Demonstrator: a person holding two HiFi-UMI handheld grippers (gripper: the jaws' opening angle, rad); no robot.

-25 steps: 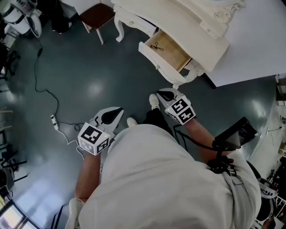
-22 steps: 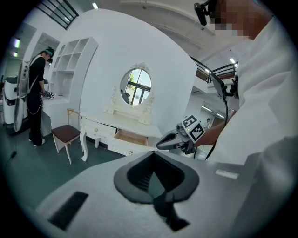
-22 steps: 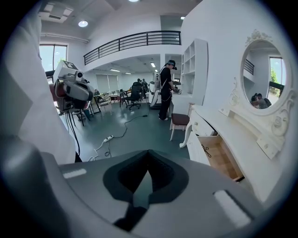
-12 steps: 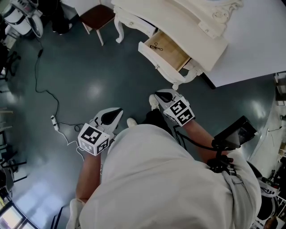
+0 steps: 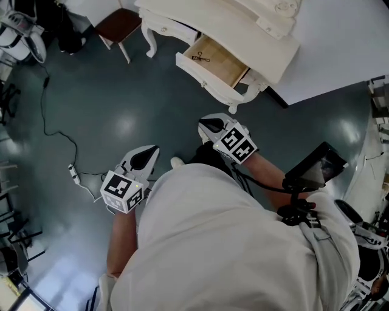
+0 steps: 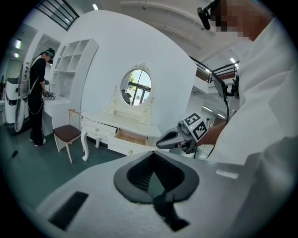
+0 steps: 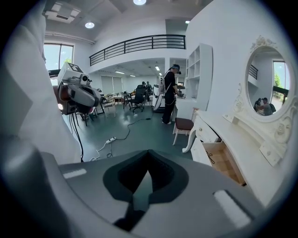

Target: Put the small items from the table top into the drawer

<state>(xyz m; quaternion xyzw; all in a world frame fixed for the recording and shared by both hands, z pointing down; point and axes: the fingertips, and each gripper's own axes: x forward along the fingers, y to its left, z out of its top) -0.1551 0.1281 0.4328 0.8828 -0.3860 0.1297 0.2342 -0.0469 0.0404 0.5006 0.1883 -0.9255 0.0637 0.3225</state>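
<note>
The open drawer (image 5: 214,61), with small scissors (image 5: 199,58) inside, sat at the upper centre of the head view, well apart from both grippers. The right gripper (image 5: 206,126) was nearer to it than the left gripper (image 5: 144,157). Both pairs of jaws were pressed together and empty. No small items could be made out on the counter (image 5: 206,18).

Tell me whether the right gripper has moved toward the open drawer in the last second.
No. The right gripper keeps the same gap below the drawer; only the whole view shifted up-left.
</note>
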